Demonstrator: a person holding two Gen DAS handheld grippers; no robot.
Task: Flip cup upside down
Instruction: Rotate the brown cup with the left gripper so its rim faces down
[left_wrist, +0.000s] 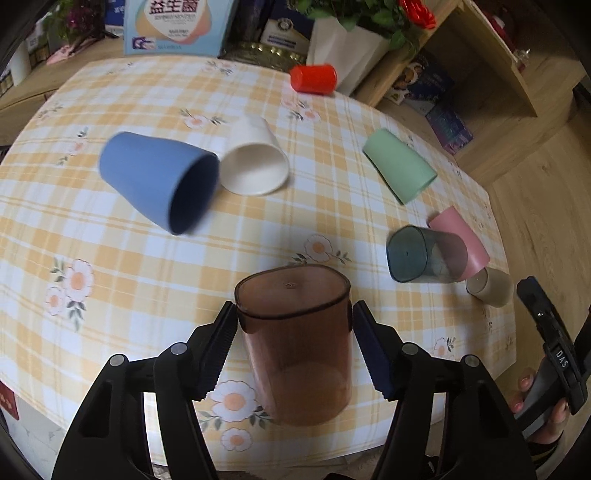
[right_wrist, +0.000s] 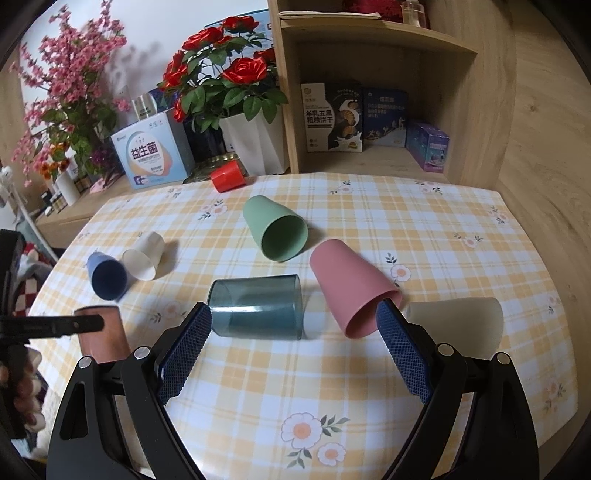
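- Left wrist view: the left gripper (left_wrist: 293, 328) fills the lower centre, jaws flanking the brown translucent cup (left_wrist: 295, 343), base uppermost; whether the pads actually touch its walls is hard to tell.
- Right wrist view: the right gripper (right_wrist: 293, 347) hangs with jaws wide apart over the checked tablecloth (right_wrist: 369, 369), holding nothing; the teal cup (right_wrist: 256, 306) lies just beyond them.
- There the brown cup sits at lower left, half hidden behind the left gripper's finger.
- The shelf boxes (right_wrist: 332, 118) are readable only here.

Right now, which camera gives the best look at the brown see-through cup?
The left wrist view: the brown cup fills the centre, base up, between the left gripper fingers. In the right wrist view the brown cup sits at the left edge, partly hidden by a gripper finger.
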